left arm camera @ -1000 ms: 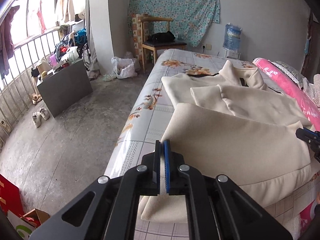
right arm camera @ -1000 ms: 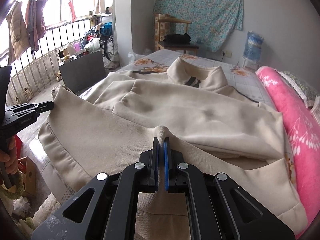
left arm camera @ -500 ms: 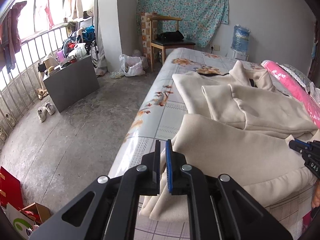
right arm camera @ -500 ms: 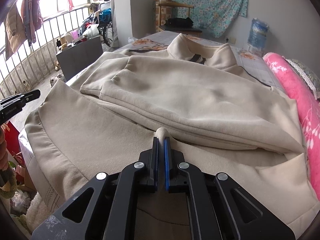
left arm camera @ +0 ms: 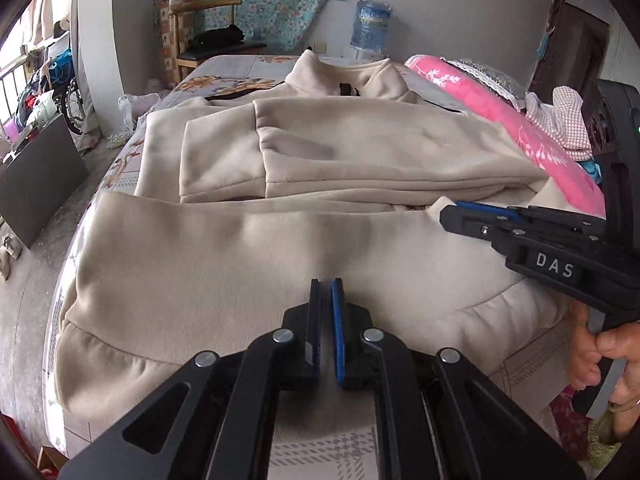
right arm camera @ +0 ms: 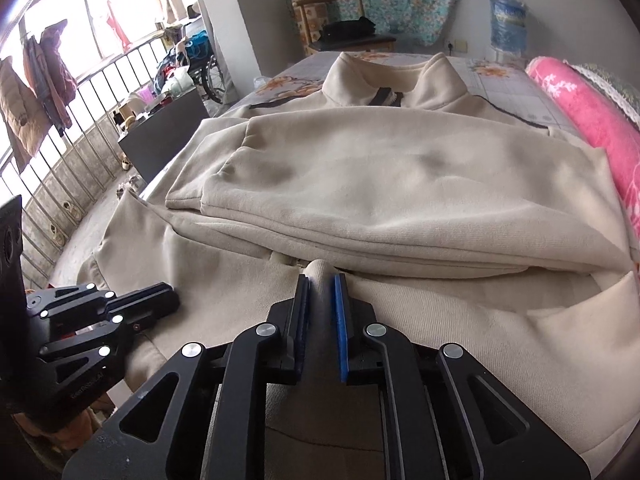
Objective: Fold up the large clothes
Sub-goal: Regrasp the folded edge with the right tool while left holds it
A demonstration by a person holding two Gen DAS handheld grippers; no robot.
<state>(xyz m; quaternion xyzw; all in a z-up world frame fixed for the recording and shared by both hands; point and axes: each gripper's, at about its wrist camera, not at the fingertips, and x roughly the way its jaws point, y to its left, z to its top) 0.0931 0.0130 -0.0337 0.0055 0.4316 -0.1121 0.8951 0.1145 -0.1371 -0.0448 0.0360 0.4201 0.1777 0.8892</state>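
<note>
On a floral-sheeted bed [left arm camera: 224, 80], a large cream fleece jacket [right arm camera: 400, 184] lies with its collar at the far end and its hem band running crosswise at the near edge, directly under both tools; the right gripper [right arm camera: 321, 292], jaws just opening, stands slightly apart around a raised pinch of fabric, no longer pressing it; the left gripper [left arm camera: 326, 292], nearly together, hovers over the lower panel, apparently holding nothing, though the narrow gap is hard to read; both sit equally near the hem, the folded sleeves lying ahead.
</note>
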